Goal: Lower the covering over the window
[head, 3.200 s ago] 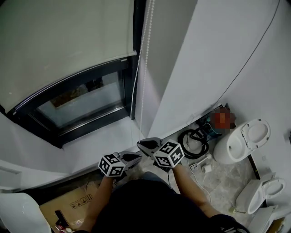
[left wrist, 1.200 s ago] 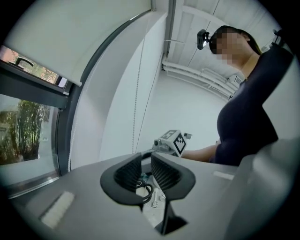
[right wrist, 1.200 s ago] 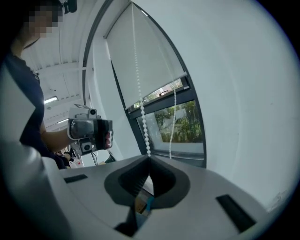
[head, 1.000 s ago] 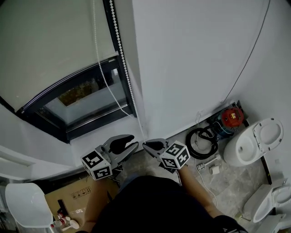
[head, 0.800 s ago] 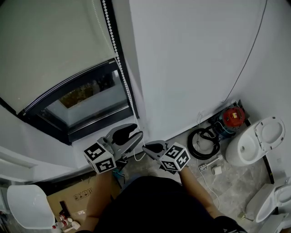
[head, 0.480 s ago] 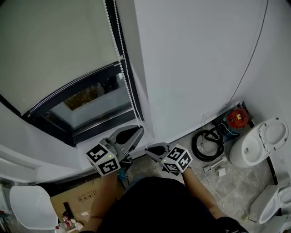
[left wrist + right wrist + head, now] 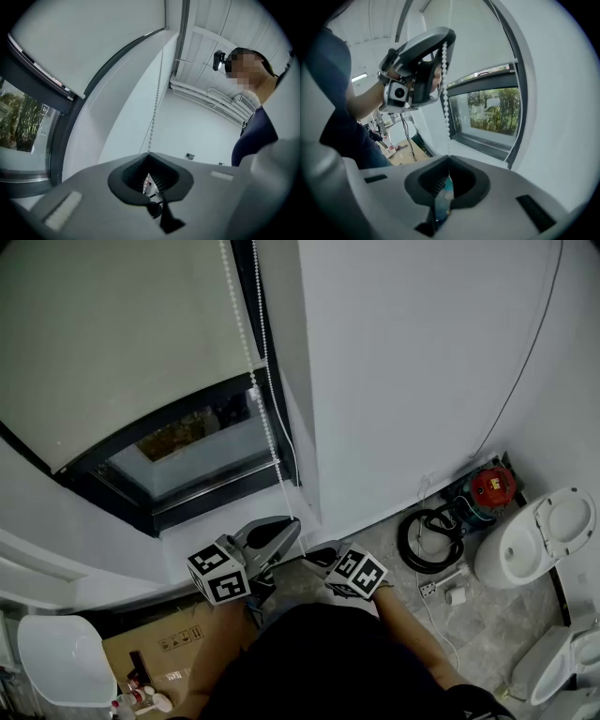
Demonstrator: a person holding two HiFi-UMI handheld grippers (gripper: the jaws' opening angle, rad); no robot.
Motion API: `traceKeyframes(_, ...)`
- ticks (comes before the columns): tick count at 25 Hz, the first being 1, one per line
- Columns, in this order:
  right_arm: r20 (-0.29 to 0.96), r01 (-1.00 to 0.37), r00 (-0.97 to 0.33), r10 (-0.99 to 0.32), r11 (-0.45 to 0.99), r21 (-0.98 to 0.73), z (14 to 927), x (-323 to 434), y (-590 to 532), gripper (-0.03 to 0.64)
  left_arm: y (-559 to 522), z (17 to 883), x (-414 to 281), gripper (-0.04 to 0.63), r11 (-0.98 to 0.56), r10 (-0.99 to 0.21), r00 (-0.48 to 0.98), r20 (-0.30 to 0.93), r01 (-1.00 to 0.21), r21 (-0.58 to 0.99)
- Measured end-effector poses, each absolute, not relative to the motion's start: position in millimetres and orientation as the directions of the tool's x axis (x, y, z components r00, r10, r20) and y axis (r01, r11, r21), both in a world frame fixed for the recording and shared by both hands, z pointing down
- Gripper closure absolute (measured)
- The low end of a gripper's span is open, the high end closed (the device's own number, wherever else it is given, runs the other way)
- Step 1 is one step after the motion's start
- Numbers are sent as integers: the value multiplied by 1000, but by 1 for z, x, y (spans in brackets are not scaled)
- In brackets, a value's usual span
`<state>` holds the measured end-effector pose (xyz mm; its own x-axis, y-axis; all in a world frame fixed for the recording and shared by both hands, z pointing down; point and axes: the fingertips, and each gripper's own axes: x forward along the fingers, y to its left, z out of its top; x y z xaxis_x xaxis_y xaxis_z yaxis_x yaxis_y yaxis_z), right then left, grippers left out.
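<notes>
**Head view, looking steeply down at a window (image 7: 192, 442).** The roller blind (image 7: 122, 334) is covering the upper part of the glass. Its bottom bar is lying across the pane, and a lower strip of glass is showing below it. The bead chain (image 7: 259, 395) is hanging in 2 strands along the dark frame at the blind's right edge.

The left gripper (image 7: 292, 524) is pinching 1 strand, its jaws closed together on it. In the left gripper view, beads are showing in the notch between the pads.

The right gripper (image 7: 311, 559) is sitting just below and right of the left. Its jaws are also together, and the chain appears to be running into their tip, though the pinch itself is partly hidden. Between the 2 grippers the chain is running as a short, straight length.

On the floor to the right, a coiled black hose (image 7: 427, 535) and a white toilet (image 7: 544, 535) are standing near the wall.
</notes>
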<state>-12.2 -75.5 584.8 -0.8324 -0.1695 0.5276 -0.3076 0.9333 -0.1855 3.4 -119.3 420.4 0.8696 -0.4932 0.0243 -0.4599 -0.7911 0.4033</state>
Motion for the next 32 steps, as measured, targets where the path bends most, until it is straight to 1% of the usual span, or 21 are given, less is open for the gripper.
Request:
traceKeyframes(5,534,-306,-826,-180,939,-156,584,-13,-76,603,-117,420,-2,584,-785,-511,860,4,-468,406)
traceKeyframes(8,559,-279,-817,-146,947,-161,583,-11,-71,597,-119,422,-7,584,-781,-518,855,10,-478,403)
traceKeyframes(10,537,-272,-833,-135,944,-186,573,-4,-73,585,-119,422,-8,584,-783,-517,856,6,-476,401)
traceKeyframes(12,455,-280,-877,-153,933,-226,549,6,-83,534,-120,422,-7,584,-782,-520,854,9,-480,398)
traceKeyframes(13,398,-285,-901,-174,927,-242,532,11,-90,528,-120,422,-6,584,-783,-520,854,10,-481,395)
traceKeyframes(15,277,-295,-934,-227,925,-238,490,22,-103,528,-120,423,-4,584,-787,-516,856,8,-478,389)
traceKeyframes(17,160,-299,-949,-270,933,-200,444,26,-113,529,-120,422,-3,584,-783,-522,853,9,-483,393)
traceKeyframes(19,47,-291,-957,-287,941,-174,399,22,-120,529,-120,422,-4,584,-778,-527,850,10,-488,395)
traceKeyframes(21,-32,-263,-962,-272,951,-161,364,14,-123,529,-119,422,-3,584,-778,-524,852,12,-484,400)
traceKeyframes(23,-52,-234,-969,-243,963,-137,348,3,-123,529,-116,422,-2,584,-781,-519,855,10,-479,401)
traceKeyframes(26,-34,-212,-976,-217,971,-110,344,-12,-122,532,-114,422,1,584,-784,-514,858,-1,-469,406)
traceKeyframes(27,-29,-209,-977,-213,972,-110,346,-16,-121,545,-114,422,1,584,-785,-512,859,-4,-466,408)
traceKeyframes(29,-23,-206,-978,-210,972,-117,348,-21,-121,593,-114,422,1,584,-786,-510,860,-2,-465,407)
traceKeyframes(32,-27,-194,-979,-200,970,-149,349,-21,-120,603,-114,421,0,584,-787,-511,860,4,-469,400)
